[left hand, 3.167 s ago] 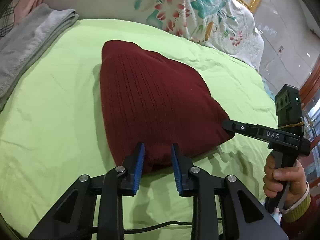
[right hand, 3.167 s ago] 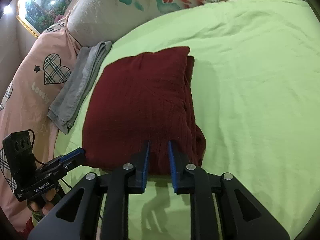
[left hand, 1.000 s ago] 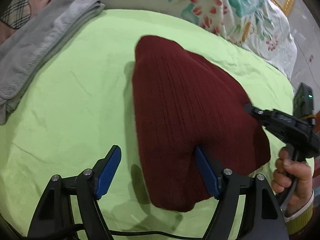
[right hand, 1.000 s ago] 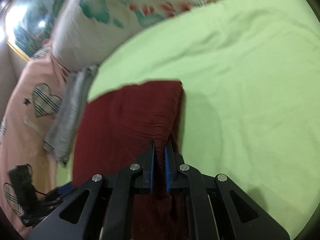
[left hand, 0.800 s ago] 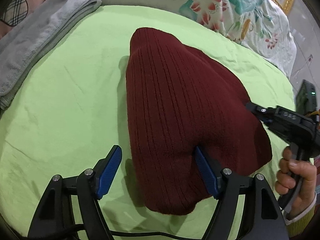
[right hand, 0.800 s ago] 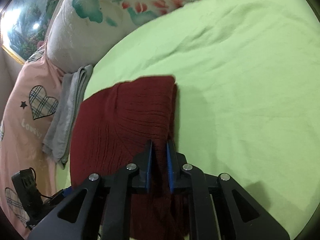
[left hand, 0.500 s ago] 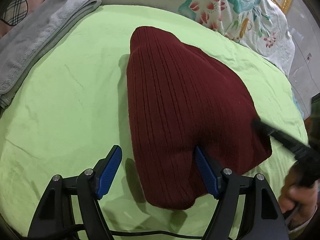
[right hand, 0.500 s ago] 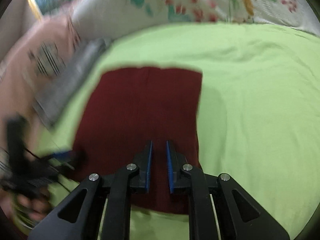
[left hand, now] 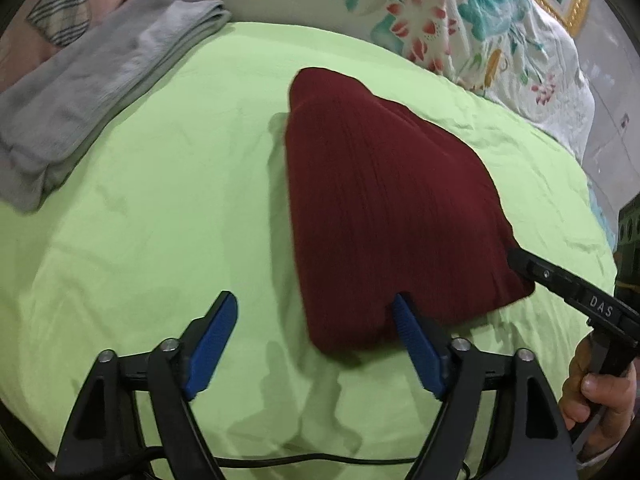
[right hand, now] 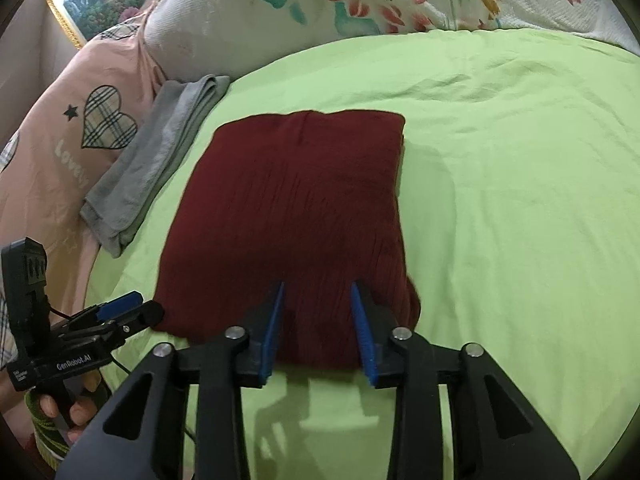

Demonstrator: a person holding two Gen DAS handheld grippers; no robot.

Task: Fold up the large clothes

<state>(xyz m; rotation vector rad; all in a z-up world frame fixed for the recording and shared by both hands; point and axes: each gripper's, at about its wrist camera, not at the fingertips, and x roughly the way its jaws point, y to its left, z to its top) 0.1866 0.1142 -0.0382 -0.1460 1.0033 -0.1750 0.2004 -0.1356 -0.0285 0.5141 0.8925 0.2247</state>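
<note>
A dark red knitted sweater (left hand: 392, 208) lies folded into a thick rectangle on the green bed sheet (left hand: 160, 200); it also shows in the right wrist view (right hand: 296, 216). My left gripper (left hand: 316, 320) is open wide at the sweater's near left corner, its right finger touching the edge. My right gripper (right hand: 318, 312) is open, its fingers just over the sweater's near edge, holding nothing. The right gripper shows at the sweater's right corner in the left wrist view (left hand: 560, 284). The left gripper shows at the lower left in the right wrist view (right hand: 120, 312).
A folded grey garment (left hand: 80, 92) lies at the sheet's left edge, also in the right wrist view (right hand: 160, 152). A floral pillow (right hand: 320, 8) and a pink quilt with plaid hearts (right hand: 60, 128) border the far side. Green sheet stretches right of the sweater (right hand: 520, 200).
My right gripper has opened and let go of the sweater, which now lies flat. My left gripper has stayed open and drawn back a little toward the near edge.
</note>
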